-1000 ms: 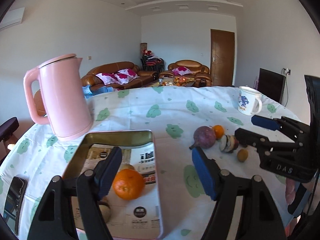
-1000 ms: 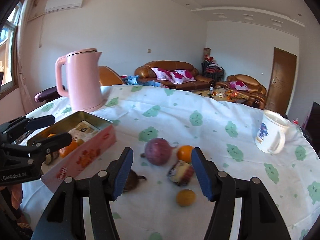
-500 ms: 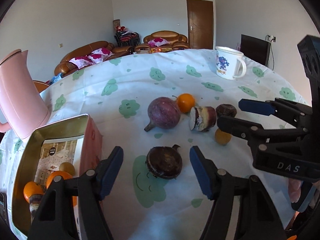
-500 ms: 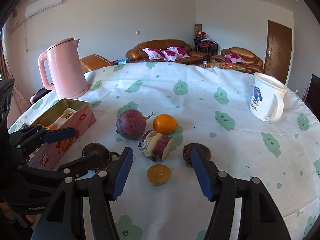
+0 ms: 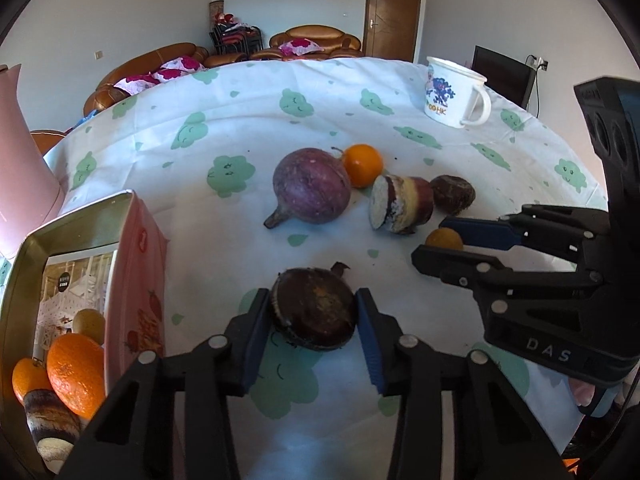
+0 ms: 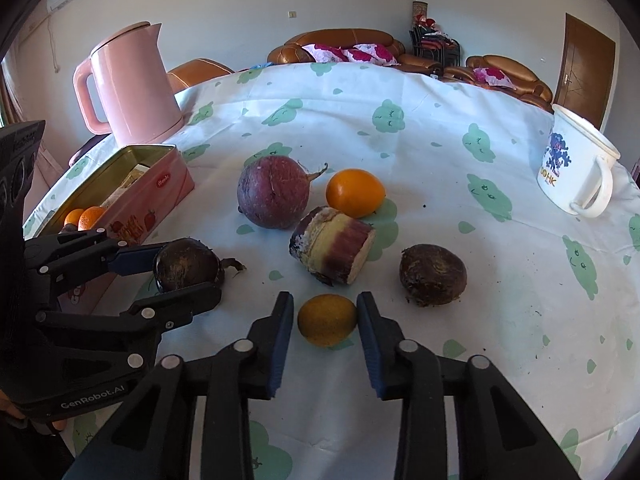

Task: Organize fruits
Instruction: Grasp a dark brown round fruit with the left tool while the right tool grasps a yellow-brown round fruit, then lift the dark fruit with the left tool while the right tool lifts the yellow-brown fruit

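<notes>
A dark brown round fruit (image 5: 314, 312) lies on the tablecloth. My left gripper (image 5: 312, 294) is closing, and both blue pads press its sides. A small yellow fruit (image 6: 327, 320) sits between the pads of my right gripper (image 6: 325, 298), whose jaws are closing onto it. The right wrist view shows the left gripper (image 6: 188, 272) clamped around the dark brown fruit (image 6: 186, 264). Beyond lie a purple round root (image 5: 311, 186), an orange (image 5: 362, 165), a cut chunk (image 5: 402, 205) and another dark fruit (image 5: 454, 194). An open pink tin (image 5: 20, 264) at the left holds oranges.
A pink kettle (image 6: 128, 84) stands behind the tin at the back left. A white printed mug (image 6: 572, 172) stands at the right. The round table carries a white cloth with green prints, and sofas fill the room behind it.
The left gripper swung from above the tin to the dark brown fruit and came down around it. The right gripper lowered over the small yellow fruit. Both pairs of jaws narrowed.
</notes>
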Demonstrator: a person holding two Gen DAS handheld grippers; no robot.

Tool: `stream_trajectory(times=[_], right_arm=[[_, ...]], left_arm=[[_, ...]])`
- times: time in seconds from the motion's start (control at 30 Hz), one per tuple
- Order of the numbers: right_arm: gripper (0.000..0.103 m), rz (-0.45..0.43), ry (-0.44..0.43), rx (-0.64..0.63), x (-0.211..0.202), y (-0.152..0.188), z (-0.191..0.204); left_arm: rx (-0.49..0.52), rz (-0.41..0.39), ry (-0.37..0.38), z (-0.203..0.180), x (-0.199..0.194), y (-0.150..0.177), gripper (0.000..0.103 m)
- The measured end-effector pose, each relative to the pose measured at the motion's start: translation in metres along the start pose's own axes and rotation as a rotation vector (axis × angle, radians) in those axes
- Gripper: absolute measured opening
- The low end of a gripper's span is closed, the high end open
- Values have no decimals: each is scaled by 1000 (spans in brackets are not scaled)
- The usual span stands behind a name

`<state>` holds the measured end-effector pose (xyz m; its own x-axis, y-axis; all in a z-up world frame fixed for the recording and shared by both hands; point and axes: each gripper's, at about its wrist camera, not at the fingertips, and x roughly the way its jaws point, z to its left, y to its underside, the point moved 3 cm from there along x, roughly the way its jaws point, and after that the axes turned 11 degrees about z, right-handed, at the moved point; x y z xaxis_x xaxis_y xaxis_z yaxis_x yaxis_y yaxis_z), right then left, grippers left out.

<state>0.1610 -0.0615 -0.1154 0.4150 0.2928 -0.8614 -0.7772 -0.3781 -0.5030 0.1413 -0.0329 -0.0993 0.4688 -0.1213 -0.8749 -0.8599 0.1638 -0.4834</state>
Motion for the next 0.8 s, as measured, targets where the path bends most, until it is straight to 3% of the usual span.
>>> stream_trajectory(times=[0.33,0.8], right_arm=[[31,-44,7,-17,-8,2,3],[31,-164,9,-72,-31,4,16]], left_arm=[[-15,-48,36,4,-10,0,43],[11,-163,-8,-1,-32,3,44]])
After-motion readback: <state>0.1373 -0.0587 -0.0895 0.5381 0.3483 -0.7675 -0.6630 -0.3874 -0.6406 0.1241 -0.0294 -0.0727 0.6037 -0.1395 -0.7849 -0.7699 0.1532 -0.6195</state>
